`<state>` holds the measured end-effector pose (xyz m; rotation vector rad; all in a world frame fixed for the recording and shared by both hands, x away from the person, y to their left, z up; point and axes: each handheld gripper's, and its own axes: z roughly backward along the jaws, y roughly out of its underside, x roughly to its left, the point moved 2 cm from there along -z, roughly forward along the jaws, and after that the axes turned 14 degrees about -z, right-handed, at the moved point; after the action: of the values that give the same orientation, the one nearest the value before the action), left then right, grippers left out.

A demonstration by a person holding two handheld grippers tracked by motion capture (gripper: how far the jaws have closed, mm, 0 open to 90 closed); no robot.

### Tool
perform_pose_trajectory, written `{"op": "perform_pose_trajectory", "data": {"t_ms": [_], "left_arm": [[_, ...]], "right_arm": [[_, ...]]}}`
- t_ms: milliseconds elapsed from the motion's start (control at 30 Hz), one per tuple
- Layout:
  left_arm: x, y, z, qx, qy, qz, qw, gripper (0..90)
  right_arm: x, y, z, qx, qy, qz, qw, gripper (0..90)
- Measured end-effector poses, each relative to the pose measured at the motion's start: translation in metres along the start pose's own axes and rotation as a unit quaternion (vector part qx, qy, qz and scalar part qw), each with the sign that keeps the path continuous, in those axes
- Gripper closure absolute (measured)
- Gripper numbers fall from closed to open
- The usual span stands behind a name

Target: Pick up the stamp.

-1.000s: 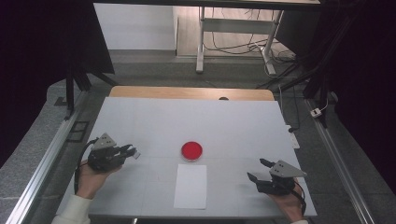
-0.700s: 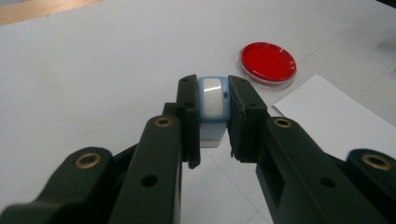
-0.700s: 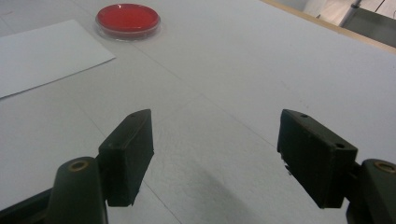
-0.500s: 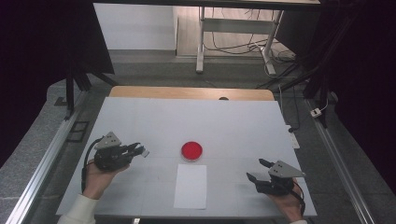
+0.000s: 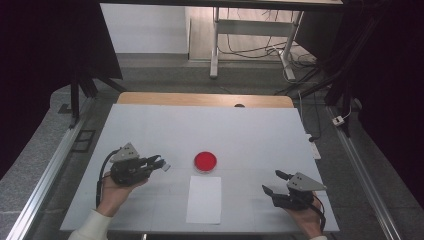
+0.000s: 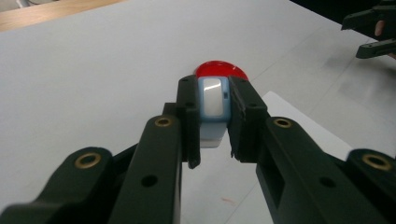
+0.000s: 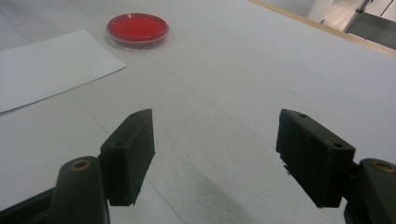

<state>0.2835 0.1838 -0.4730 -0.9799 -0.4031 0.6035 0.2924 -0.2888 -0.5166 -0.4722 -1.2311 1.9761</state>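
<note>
I count a white table point(image 5: 210, 127) with a wooden strip point(image 5: 200, 99) along its far edge. On the grey floor point(image 5: 160, 70) beyond it I see a metal stand point(image 5: 250, 30) with loose cables point(image 5: 240, 47), and a rail point(image 5: 42, 180) flanks the table's left side.

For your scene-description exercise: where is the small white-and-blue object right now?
The white-and-blue object sits clamped between the jaws of the left gripper, at the left of the high view, above the table just left of the red dish.
</note>
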Motion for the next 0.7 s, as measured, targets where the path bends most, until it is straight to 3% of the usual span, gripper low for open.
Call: {"op": "perform_pose_trajectory", "data": {"t_ms": [700], "left_arm": [[-0.032, -0.023, -0.030, 0.001, 0.042, -0.034, 0.9986, 75.1]], "right_arm": [[0.010, 0.000, -0.003, 0.010, -0.001, 0.014, 0.9998, 27.6]]}}
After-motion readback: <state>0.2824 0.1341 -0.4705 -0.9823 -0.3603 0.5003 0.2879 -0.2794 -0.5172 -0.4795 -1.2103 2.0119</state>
